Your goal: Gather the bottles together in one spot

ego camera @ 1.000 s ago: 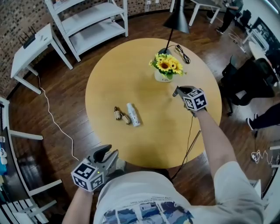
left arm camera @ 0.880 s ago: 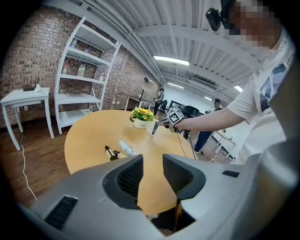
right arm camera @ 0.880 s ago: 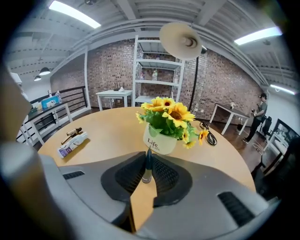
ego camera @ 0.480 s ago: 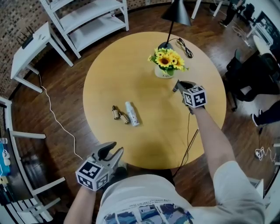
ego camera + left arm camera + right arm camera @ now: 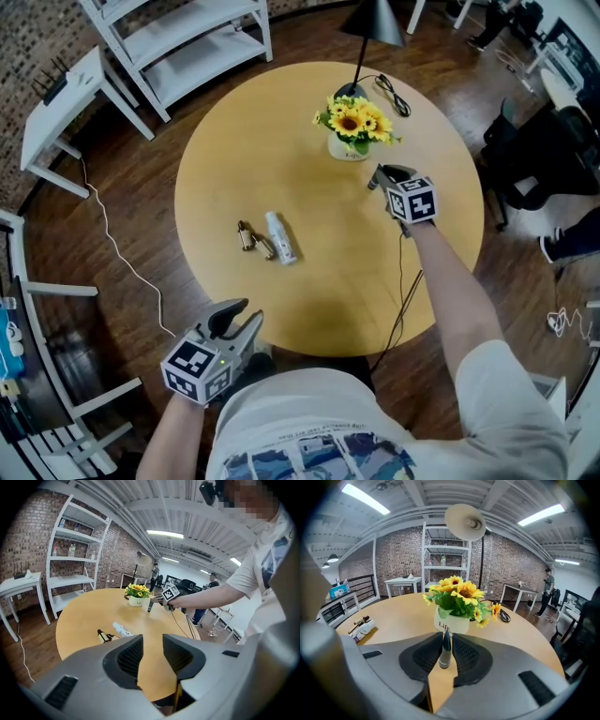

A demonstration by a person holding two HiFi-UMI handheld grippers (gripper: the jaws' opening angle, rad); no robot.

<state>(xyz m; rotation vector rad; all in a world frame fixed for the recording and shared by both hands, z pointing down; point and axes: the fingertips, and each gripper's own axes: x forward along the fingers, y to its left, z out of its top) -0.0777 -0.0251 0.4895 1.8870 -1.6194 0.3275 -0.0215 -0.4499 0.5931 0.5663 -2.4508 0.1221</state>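
Presently right fingers point(image 5: 423, 657), having just been opening, are flanking a slim bottle point(image 5: 444, 651): likely light, rigid, tippy; grip mid-body. Left fingers point(image 5: 129, 657) are hanging open, empty.

One bit of lettering in sight: dark letters "Lif" on the small white ceramic flower pot point(image 5: 457, 624) — the rest is cut off behind the slim dark bottle point(image 5: 446, 649). The white plastic bottle point(image 5: 364, 630) on the round wooden worktop point(image 5: 398, 613) has a label — too small to read.
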